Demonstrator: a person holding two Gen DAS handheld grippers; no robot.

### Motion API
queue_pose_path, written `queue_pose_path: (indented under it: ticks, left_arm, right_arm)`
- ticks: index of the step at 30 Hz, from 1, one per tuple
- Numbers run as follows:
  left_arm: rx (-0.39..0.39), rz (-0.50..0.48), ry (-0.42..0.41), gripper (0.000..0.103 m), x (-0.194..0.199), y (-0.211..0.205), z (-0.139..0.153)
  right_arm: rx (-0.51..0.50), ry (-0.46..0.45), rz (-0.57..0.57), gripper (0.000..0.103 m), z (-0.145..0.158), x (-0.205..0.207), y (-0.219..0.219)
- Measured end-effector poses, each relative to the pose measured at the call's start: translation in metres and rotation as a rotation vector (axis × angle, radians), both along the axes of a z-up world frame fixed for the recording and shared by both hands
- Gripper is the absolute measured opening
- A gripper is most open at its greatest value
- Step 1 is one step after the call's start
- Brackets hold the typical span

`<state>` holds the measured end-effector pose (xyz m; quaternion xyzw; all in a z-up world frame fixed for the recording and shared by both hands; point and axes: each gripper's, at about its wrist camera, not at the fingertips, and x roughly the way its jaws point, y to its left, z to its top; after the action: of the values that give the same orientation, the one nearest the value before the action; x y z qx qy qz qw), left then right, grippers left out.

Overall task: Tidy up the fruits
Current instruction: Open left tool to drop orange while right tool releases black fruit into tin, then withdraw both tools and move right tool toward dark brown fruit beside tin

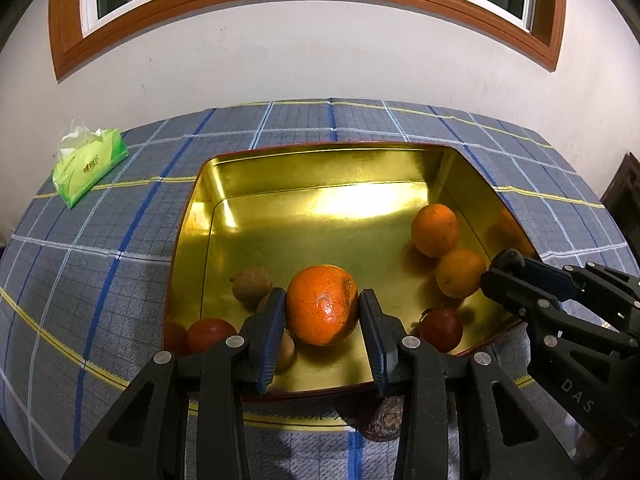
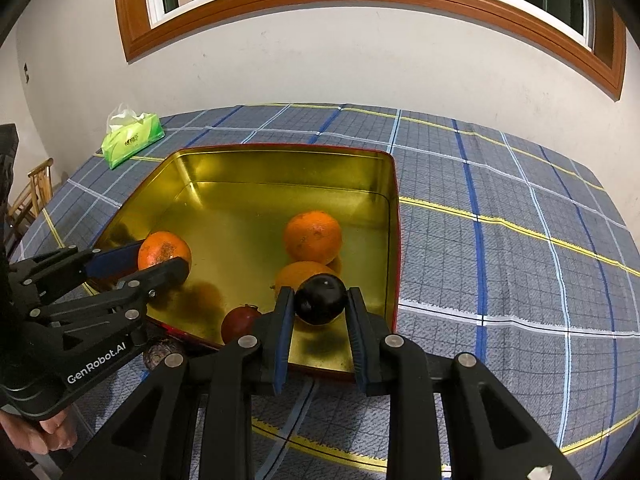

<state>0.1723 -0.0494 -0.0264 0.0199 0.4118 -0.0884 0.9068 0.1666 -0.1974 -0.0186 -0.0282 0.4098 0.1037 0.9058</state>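
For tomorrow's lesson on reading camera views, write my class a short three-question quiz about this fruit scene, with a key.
1. True or false: the left tool grips an orange over the gold tin.
2. What does the right tool hold? A) a dark round fruit B) a banana C) the tissue pack
3. Fill in: the green tissue pack lies on the checked ____, outside the tin.

Key: 1 true; 2 A, the dark round fruit; 3 tablecloth.

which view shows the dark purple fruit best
The right wrist view: the dark purple fruit sits front and centre between the right hand-held gripper's fingers, over the gold tin. In the left wrist view the right hand-held gripper enters from the side and hides the fruit almost entirely.
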Motion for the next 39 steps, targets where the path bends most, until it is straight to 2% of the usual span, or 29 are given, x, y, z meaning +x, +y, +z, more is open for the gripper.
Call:
queue_pose_path:
  ticks: [8,10,11,19,26,34,39]
  left_arm:
    - [-0.005,0.002,0.014,0.041,0.002,0.001,0.001]
    - [-0.003,-0.003,0.008,0.052,0.001,0.001,0.002]
    - [-0.003,-0.004,0.000,0.053,-0.001,0.001,0.004]
    - [-0.014,0.003,-0.027,0.054,-0.013,0.003,0.017]
    - [-0.017,0.041,-0.065,0.054,-0.046,0.022,0.029]
    - [-0.002,0.102,-0.026,0.054,-0.083,0.054,0.007]
    - [0.006,0.153,-0.005,0.054,-0.094,0.073,-0.009]
  right_arm:
    - [0.000,-0.004,0.009,0.032,0.001,0.000,0.001]
    - [0.001,-0.008,0.008,0.033,0.003,-0.001,0.002]
    - [0.001,-0.010,0.007,0.033,0.004,-0.002,0.003]
    - [0.011,-0.037,0.006,0.035,0.017,-0.015,0.004]
    - [0.028,-0.054,-0.004,0.036,0.024,-0.049,-0.003]
    - [0.015,0.004,0.010,0.036,0.001,-0.083,0.003]
    - [0.000,0.040,0.043,0.036,-0.014,-0.089,0.018]
